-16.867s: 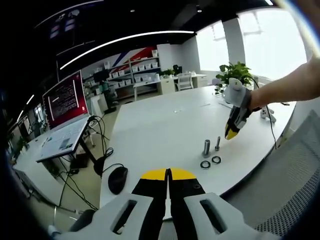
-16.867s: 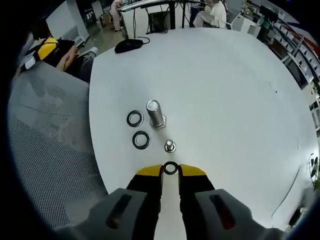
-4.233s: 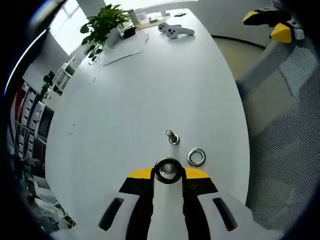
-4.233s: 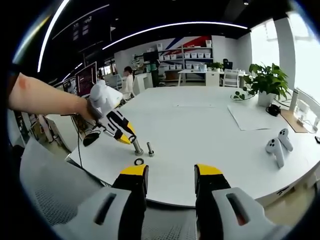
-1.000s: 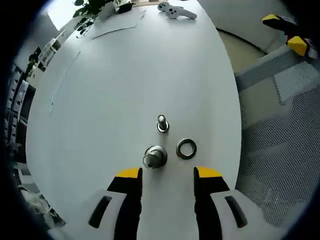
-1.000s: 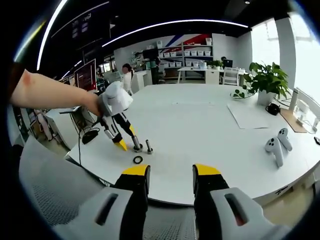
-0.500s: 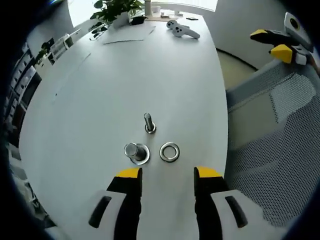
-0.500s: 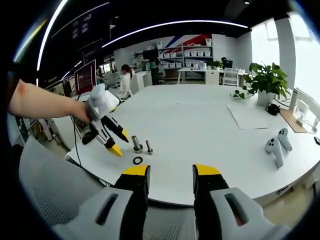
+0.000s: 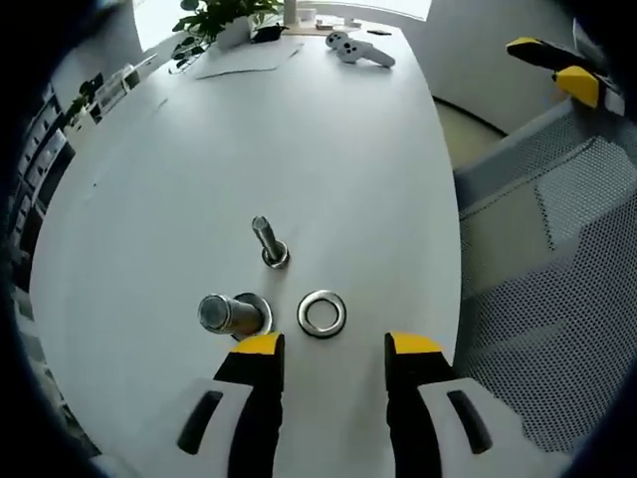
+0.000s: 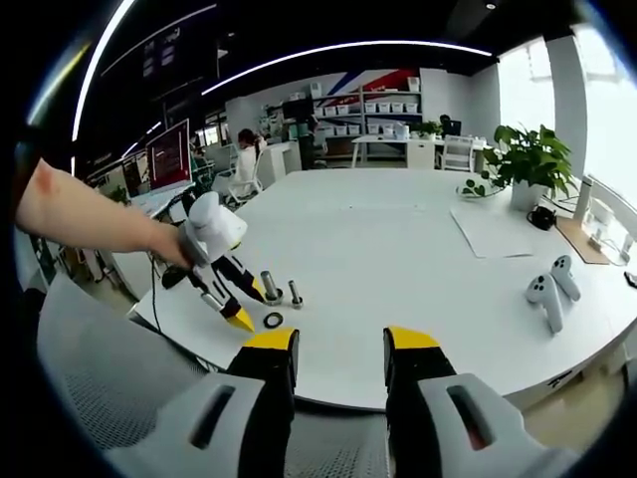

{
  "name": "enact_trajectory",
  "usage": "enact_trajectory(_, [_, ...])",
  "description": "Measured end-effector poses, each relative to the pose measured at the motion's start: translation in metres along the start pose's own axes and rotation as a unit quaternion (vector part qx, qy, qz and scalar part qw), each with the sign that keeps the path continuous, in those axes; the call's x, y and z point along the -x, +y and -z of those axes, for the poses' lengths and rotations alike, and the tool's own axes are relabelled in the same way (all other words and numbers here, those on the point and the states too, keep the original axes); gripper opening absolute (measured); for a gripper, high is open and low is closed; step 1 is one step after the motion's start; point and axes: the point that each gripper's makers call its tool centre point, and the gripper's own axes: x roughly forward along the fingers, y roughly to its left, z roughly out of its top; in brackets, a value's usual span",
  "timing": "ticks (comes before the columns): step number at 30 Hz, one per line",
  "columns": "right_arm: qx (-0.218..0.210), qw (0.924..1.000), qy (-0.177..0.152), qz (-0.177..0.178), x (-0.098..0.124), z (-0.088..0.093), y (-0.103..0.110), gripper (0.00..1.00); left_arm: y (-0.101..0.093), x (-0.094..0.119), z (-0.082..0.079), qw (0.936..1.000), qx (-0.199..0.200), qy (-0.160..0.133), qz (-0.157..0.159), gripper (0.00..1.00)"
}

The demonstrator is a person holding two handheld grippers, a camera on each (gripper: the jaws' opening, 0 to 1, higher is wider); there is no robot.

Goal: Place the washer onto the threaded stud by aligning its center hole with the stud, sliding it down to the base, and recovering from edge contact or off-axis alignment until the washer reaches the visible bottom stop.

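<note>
A loose steel washer [image 9: 322,313] lies flat on the white table [image 9: 328,149], just ahead of my open left gripper [image 9: 335,346] and in line with the gap between its jaws. To its left the thick threaded stud [image 9: 227,315] stands with a washer [image 9: 257,315] around its base. Behind them rises the thin stud [image 9: 266,241]. In the right gripper view the left gripper [image 10: 249,304], held by a hand, points down at the loose washer [image 10: 272,320] next to the thick stud [image 10: 269,287] and thin stud [image 10: 295,292]. My right gripper [image 10: 341,341] hovers open off the table's near edge, holding nothing.
A mesh chair [image 9: 537,259] sits by the table's edge. Two white controllers [image 10: 547,289], a paper sheet [image 10: 493,234] and a potted plant [image 10: 532,159] occupy the far right. A laptop [image 10: 169,154] and a person [image 10: 242,149] are at the back left.
The open left gripper has drawn away from the thick stud and come down close in front of the loose washer. The right gripper has stayed put.
</note>
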Motion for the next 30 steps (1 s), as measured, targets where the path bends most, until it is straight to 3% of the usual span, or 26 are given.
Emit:
enact_trajectory(10, [-0.001,1.0000,-0.003,0.000,0.000,-0.001,0.000,0.37,0.000,-0.016,0.004,0.9995,-0.023,0.017,-0.009,0.37])
enact_trajectory(19, [0.000,1.0000,-0.003,-0.001,0.000,-0.001,0.000,0.36,0.005,-0.018,-0.002,0.9990,-0.036,0.010,-0.025,0.31])
enact_trajectory(30, [0.000,1.0000,-0.001,-0.002,0.000,0.000,0.000,0.36,-0.006,-0.020,-0.006,0.9942,-0.104,0.025,-0.018,0.21])
